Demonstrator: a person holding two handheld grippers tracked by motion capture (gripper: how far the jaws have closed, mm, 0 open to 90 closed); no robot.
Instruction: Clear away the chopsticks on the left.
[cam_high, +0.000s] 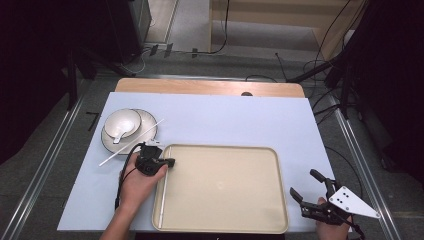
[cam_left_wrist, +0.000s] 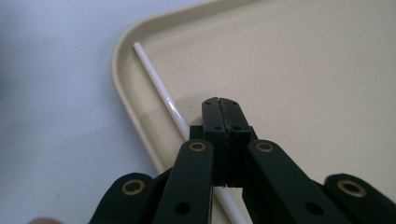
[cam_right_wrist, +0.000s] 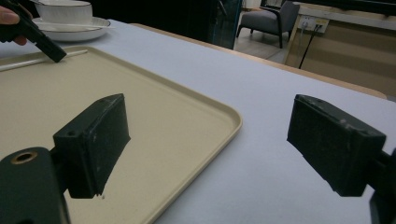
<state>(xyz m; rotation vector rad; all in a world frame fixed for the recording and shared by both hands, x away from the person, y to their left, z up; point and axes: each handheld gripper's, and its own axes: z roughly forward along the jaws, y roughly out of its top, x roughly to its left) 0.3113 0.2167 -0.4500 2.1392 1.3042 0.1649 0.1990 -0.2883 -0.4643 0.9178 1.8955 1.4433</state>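
In the high view, the left gripper (cam_high: 170, 162) is seen at the near left corner of the beige tray (cam_high: 260, 220), where a white chopstick (cam_high: 163, 190) lies along the tray's left rim; a second chopstick (cam_high: 131, 143) is propped against the plate (cam_high: 150, 131) carrying a bowl (cam_high: 122, 121). The right gripper (cam_high: 305, 185) is held spread beside the tray's right edge. In the left gripper view, the fingers (cam_left_wrist: 212, 114) are clenched together, just beside the chopstick, nothing grasped. In the right gripper view, the fingers (cam_right_wrist: 95, 140) are released, wide apart over tray rim and table (cam_right_wrist: 261, 140).
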